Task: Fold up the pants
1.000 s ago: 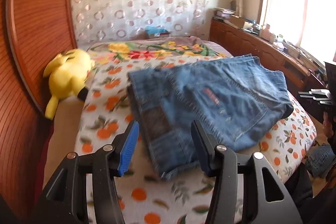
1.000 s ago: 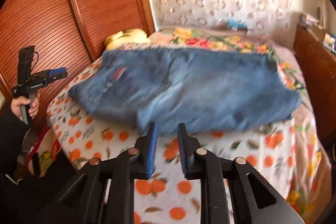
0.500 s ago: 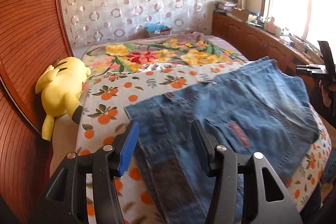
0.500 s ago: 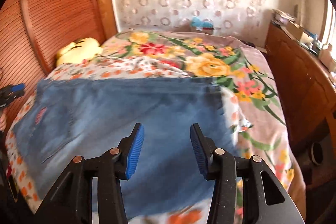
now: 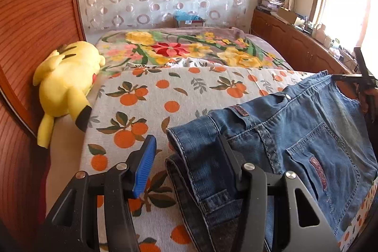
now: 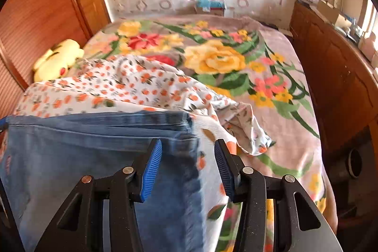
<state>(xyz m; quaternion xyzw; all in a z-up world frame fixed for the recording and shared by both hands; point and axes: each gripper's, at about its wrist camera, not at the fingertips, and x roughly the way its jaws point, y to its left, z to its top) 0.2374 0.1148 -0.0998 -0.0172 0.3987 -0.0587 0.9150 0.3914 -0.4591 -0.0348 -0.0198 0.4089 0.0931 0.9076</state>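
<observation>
While the jeans (image 5: 295, 134) lie already folded on the orange-print sheet (image 5: 151, 96), both ends are straddled by parted jaws gripping nothing: left gripper (image 5: 189, 167) over the hems and waistband, right gripper (image 6: 187, 167) over the folded edge. Another fold seems left, judging by their length, which runs across the bed.

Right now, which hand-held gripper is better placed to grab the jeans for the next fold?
Left, probably. The left hand-held gripper stands open astride the jeans' hem corner. The right hand-held gripper is open too, over the far side edge.
</observation>
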